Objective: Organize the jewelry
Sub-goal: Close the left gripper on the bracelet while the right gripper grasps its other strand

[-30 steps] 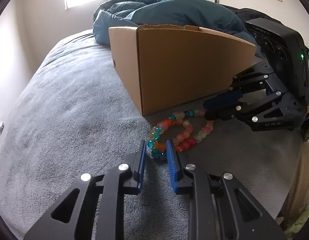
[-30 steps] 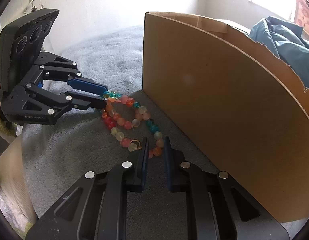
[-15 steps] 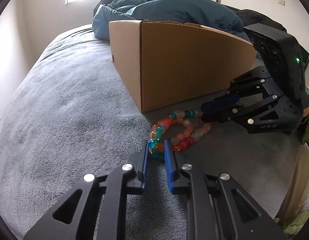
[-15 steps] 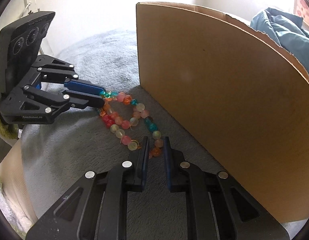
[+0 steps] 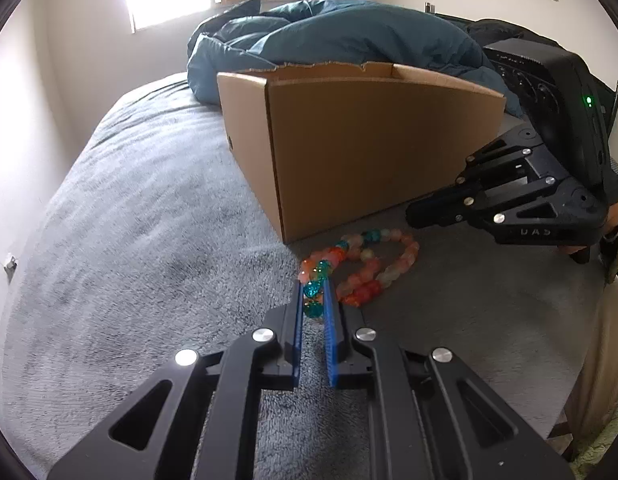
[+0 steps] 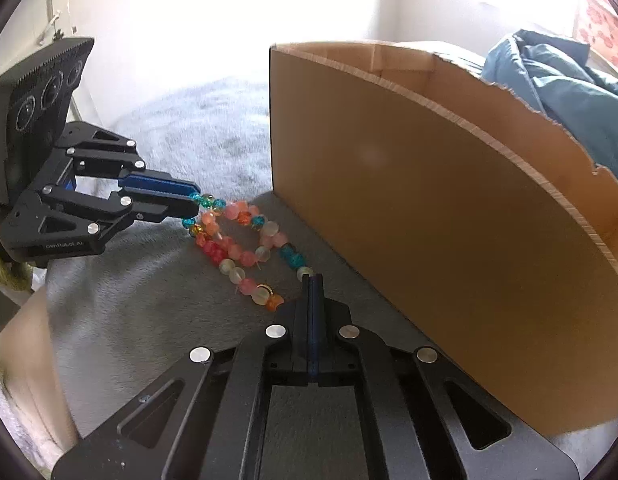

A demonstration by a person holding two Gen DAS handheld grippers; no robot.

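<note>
Left wrist view: left gripper (image 5: 314,294) jaws closing on teal beads of the bead strand (image 5: 363,264), which lies on the grey bed (image 5: 149,220) beside the cardboard box (image 5: 369,152). Right gripper (image 6: 311,280) jaws together at the strand's other end; grip uncertain

In the lower centre of the left wrist view, the left hand-held gripper (image 5: 314,300) has narrowed from a wide gap and is closing, its blue pads now pressing on the teal beads at one end of the beaded strand (image 5: 361,264). In the right wrist view, the right hand-held gripper (image 6: 312,280) has gone from slightly apart to fully closed beside the strand's other end.
</note>
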